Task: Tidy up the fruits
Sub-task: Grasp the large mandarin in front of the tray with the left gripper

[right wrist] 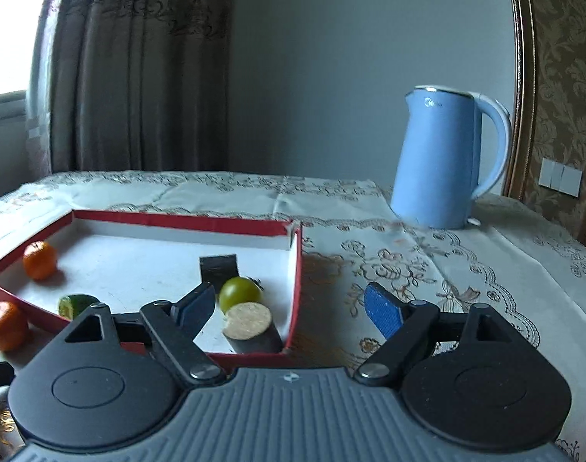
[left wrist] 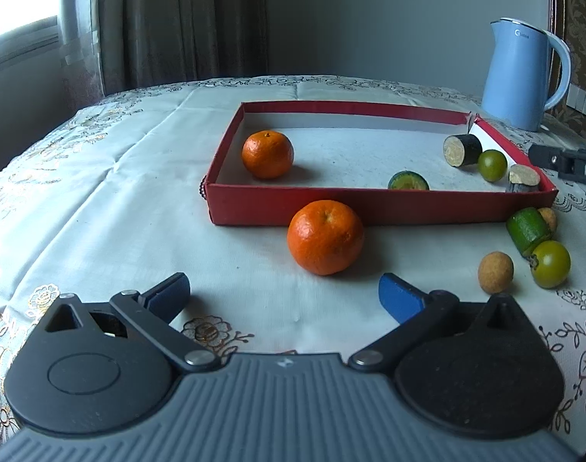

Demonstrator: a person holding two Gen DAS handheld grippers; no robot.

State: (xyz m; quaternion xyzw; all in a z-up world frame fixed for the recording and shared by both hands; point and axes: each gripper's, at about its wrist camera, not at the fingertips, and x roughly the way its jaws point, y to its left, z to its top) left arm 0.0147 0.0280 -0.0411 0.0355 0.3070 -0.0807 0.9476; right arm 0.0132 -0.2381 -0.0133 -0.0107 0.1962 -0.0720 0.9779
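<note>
- Left wrist view: left gripper [left wrist: 284,295] has its fingers spread wide, nothing between them, low over the surface [left wrist: 100,200].
- Loose orange [left wrist: 325,236] sits at 12 o'clock just ahead of the fingers, on the cloth, touching or nearly touching the red tray [left wrist: 369,206] front wall.
- Second orange [left wrist: 267,154] is already in the tray, at its 9 o'clock side. Cut dark pieces and a green tomato [left wrist: 492,165] cluster at the tray's 3 o'clock end.
- Still outside at 2 o'clock: tan round fruit [left wrist: 495,272], green tomato [left wrist: 550,263], green cylinder piece [left wrist: 528,230].
- Judgement: orange is light, firm, soft-skinned, round, so it rolls. Take it across the equator, moderate squeeze.
- Right wrist view: right gripper [right wrist: 289,308] also spread open and empty, hovering over the tray's near right corner.
- Blue kettle [right wrist: 443,161] at 1 o'clock, well apart from the fruit.
</note>
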